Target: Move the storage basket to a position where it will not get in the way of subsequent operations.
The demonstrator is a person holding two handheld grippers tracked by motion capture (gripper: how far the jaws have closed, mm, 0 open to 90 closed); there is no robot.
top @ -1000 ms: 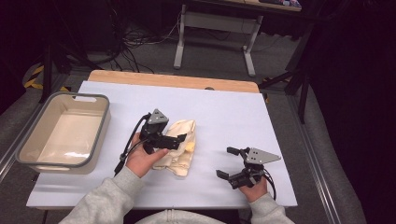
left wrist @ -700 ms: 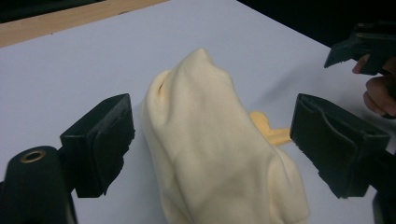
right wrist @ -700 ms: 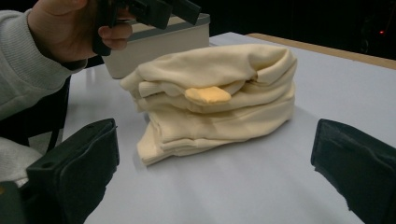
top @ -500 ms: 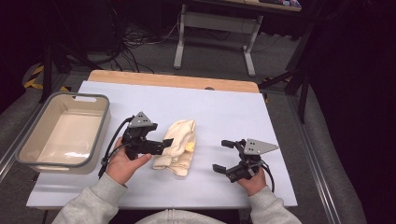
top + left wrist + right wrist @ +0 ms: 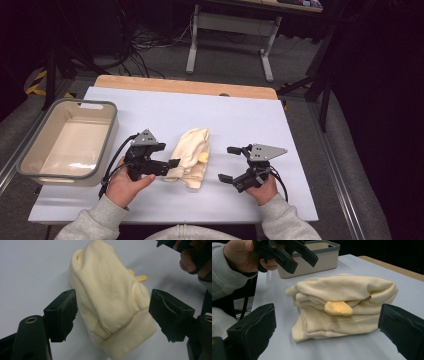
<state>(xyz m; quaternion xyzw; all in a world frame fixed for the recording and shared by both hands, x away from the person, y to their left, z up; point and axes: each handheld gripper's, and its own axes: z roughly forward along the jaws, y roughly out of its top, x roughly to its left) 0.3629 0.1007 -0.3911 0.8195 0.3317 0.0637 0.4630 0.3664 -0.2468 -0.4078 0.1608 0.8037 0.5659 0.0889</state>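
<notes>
A pale table [image 5: 240, 120] with a wooden far edge stands in a dark room, cables and a metal stand on the floor behind. A folded cream sweater [image 5: 191, 155] lies mid-table between both grippers. The left gripper [image 5: 167, 164], its jaws just closing, straddles the ribbed hem without touching; the right gripper [image 5: 229, 163] gapes wide, empty. A beige tub [image 5: 30, 167] sits far left.
</notes>
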